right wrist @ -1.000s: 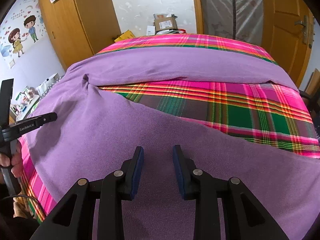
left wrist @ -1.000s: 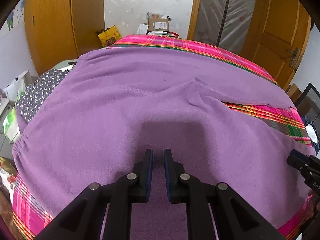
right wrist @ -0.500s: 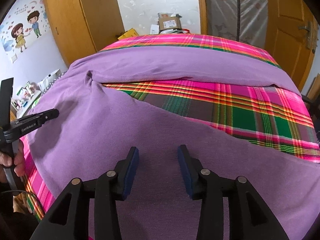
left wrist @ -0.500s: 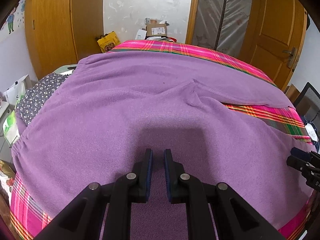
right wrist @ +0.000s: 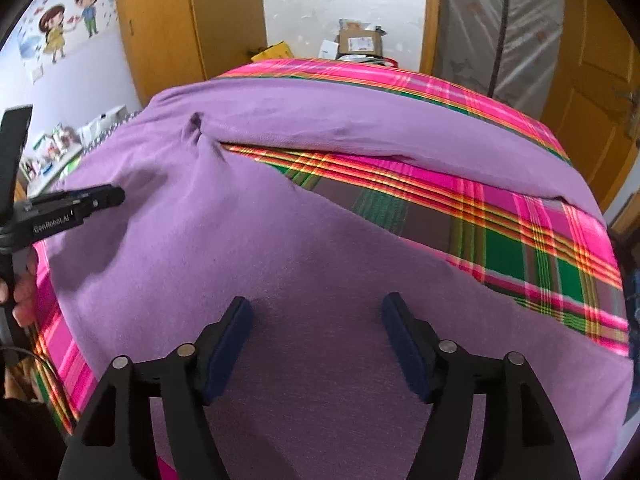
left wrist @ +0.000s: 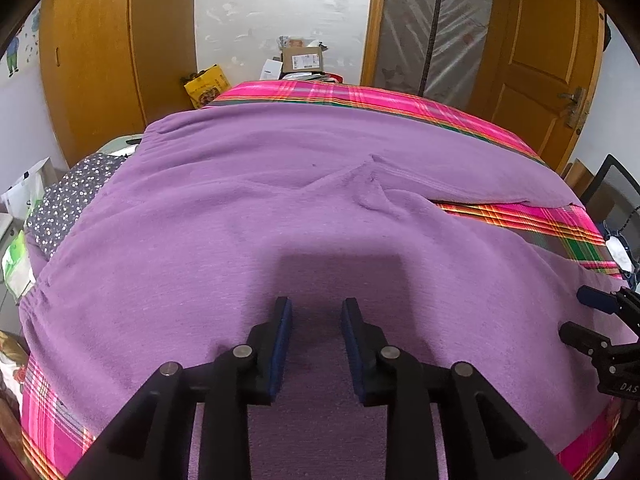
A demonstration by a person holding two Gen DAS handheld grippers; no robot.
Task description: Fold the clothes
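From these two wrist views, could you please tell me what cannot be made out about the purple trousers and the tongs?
- Purple trousers, near hem: both views, hidden under the tongs' arms and cut by the bottom edge.
- Right tongs, opening: whether the pads touch cloth cannot be told.
- Left tongs, opening: same doubt.
- Plaid sheet: mostly covered by the trousers.

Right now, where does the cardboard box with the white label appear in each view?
Left wrist view: the cardboard box is at top centre, beyond the bed's far edge.
Right wrist view: the box is at top, slightly right of centre.
Shared landmark: the purple garment's crotch pucker.
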